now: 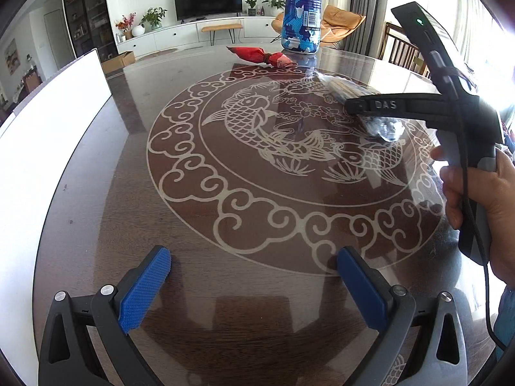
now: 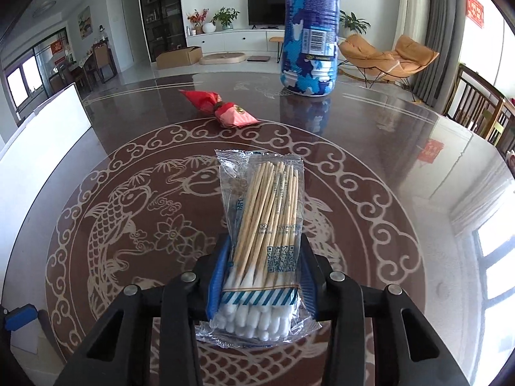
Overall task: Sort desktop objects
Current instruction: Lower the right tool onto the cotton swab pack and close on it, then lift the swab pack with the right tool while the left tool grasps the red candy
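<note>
My right gripper [image 2: 262,276] is shut on a clear pack of cotton swabs [image 2: 268,212], which sticks forward above the round glass table [image 2: 402,148]. From the left wrist view the right gripper [image 1: 360,109] is at the far right with the pack [image 1: 341,85] in its jaws. My left gripper [image 1: 254,260] is open and empty over the near table. A red wrapped candy [image 2: 225,109] lies at the far side, also in the left wrist view [image 1: 267,56]. A blue and white bottle [image 2: 310,32] stands upright behind it, also in the left wrist view [image 1: 302,9].
A white flat board [image 1: 48,135] lies along the table's left edge, also in the right wrist view [image 2: 42,148]. Wooden chairs [image 2: 479,109] stand at the right. The table bears an etched fish pattern [image 1: 273,135].
</note>
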{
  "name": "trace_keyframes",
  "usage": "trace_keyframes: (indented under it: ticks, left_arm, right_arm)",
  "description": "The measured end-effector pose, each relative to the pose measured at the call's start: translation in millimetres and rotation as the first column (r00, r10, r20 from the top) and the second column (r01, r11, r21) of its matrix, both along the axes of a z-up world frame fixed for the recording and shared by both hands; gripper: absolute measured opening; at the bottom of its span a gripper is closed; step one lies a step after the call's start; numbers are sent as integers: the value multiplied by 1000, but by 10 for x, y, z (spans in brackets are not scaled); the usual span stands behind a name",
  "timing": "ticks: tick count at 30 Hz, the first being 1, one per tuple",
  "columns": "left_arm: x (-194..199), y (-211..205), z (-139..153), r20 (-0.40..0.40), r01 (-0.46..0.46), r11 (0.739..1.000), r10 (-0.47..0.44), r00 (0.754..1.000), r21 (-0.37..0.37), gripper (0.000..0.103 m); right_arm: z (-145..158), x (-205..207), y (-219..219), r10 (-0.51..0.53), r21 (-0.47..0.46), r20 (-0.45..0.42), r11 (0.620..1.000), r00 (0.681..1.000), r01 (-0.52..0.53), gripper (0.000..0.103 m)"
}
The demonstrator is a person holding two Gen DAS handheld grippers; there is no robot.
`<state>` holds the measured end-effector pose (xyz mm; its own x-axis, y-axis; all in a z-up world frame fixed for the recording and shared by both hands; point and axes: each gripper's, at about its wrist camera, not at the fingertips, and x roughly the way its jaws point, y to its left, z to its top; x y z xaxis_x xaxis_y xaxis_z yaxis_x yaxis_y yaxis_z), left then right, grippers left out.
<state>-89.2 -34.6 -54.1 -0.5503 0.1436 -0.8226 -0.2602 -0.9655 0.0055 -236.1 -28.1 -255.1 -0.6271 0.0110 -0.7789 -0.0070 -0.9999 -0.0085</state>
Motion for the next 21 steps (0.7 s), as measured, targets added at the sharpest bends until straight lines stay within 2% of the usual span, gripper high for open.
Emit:
trace_keyframes:
  ticks: [3,9,15,21]
  left_arm:
    - [-3,0,-2,0,0,1000,0,1000,0,103]
    - [-2,-2,-2,1,-1,1000,1,1000,0,103]
    - [-163,73,0,27,-86,996,86,996,-7,103]
    - [-671,331,0,67,-149,989,150,986,-19,103]
  right_arm:
    - [1,199,298,-47,33,0,998,999,47,41]
    - [6,544,715,-127,6,2,992,992,127,42]
    - [13,891,773,-98,16,1,995,995,98,42]
    - [24,1269,886,-66,16,1,998,998,66,42]
